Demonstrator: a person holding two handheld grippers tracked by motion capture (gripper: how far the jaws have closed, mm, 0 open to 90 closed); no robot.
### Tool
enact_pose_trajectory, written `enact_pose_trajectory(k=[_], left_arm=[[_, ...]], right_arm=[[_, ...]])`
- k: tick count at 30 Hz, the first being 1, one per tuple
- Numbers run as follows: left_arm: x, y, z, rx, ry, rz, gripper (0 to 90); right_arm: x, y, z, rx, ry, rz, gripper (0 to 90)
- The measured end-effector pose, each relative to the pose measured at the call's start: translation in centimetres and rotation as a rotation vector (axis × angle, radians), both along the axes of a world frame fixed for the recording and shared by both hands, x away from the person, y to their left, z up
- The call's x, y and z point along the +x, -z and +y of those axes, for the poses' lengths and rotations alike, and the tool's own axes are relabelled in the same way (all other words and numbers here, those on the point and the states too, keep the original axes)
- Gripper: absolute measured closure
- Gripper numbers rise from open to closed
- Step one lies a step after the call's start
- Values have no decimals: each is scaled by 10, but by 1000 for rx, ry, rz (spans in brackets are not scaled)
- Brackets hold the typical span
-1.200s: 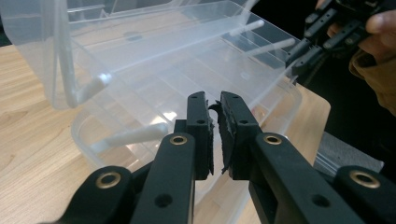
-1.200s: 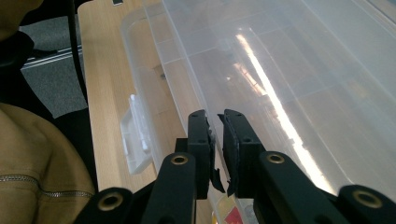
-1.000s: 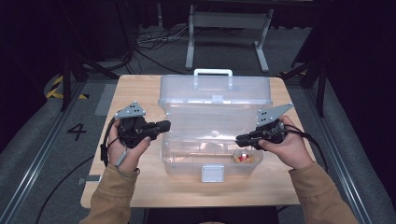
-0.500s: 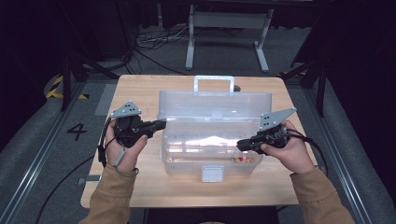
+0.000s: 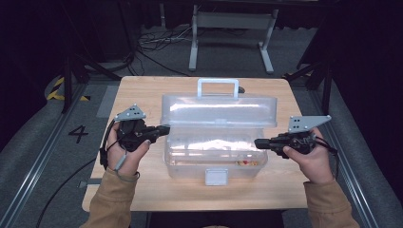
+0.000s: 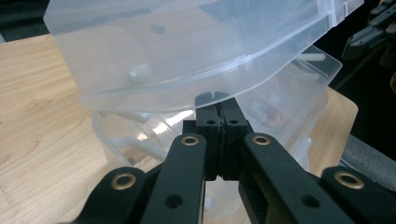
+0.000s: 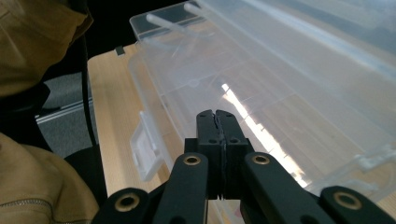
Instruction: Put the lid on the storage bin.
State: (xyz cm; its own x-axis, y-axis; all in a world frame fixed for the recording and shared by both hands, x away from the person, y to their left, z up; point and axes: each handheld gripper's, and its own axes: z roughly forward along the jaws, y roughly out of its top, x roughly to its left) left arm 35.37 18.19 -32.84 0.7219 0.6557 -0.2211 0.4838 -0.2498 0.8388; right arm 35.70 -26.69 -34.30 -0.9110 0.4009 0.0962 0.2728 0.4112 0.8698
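Note:
A clear plastic toolbox (image 5: 214, 161) stands mid-table with its lid (image 5: 218, 111) partly raised and its handle (image 5: 217, 88) at the back. My left gripper (image 5: 166, 128) is shut at the box's left side. In the left gripper view its tips (image 6: 217, 95) lie right under the lid's curved edge (image 6: 187, 88); whether they touch I cannot tell. My right gripper (image 5: 256, 142) is just off the box's right side, apart from it. Its jaws (image 7: 216, 112) have just been closing and hold nothing. Small coloured bits (image 5: 244, 163) lie inside the box at the front right.
The box's white latch (image 5: 215, 176) hangs at its front. Bare wooden table (image 5: 142, 95) lies on both sides of the box. A metal stand (image 5: 228, 28) and cables are on the floor beyond the table. A tan sleeve (image 7: 37, 42) is at the right gripper view's left.
My right gripper has drawn to the right, away from the box's side. The lid's front edge sits a little lower than a second ago. The left hand has stayed put.

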Motion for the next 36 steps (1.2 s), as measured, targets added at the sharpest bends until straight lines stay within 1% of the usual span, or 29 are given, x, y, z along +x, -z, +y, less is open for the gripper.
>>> enact_pose_trajectory(k=[2,3,7,8,10,11,14,16,20,28,31,32,36], left_arm=[[-1,0,0,9,6,7,893],[-1,0,0,10,6,8,893],[-2,1,0,21,15,17,892],[-2,1,0,27,17,21,892],[-2,2,0,34,22,25,891],[-2,2,0,36,26,28,890],[-2,2,0,41,34,34,888],[-3,2,0,47,41,44,887],[-3,2,0,64,48,58,884],[-5,2,0,117,66,84,873],[-6,2,-1,130,76,95,869],[-6,2,-1,141,83,102,867],[-6,2,-2,168,93,113,860]], right_arm=[[-2,0,-4,14,15,-7,900],[-3,1,-7,30,23,-6,900],[-3,1,-11,34,45,-3,900],[-3,2,-13,43,53,-2,900],[-3,3,-16,63,61,10,900],[-2,4,-19,84,72,20,900],[-1,6,-27,97,91,33,900],[-1,7,-30,95,107,27,900],[0,8,-33,77,116,38,900],[0,8,-36,60,138,52,900],[0,8,-37,55,139,58,900],[0,8,-37,54,139,61,900],[0,9,-36,34,135,70,900]])
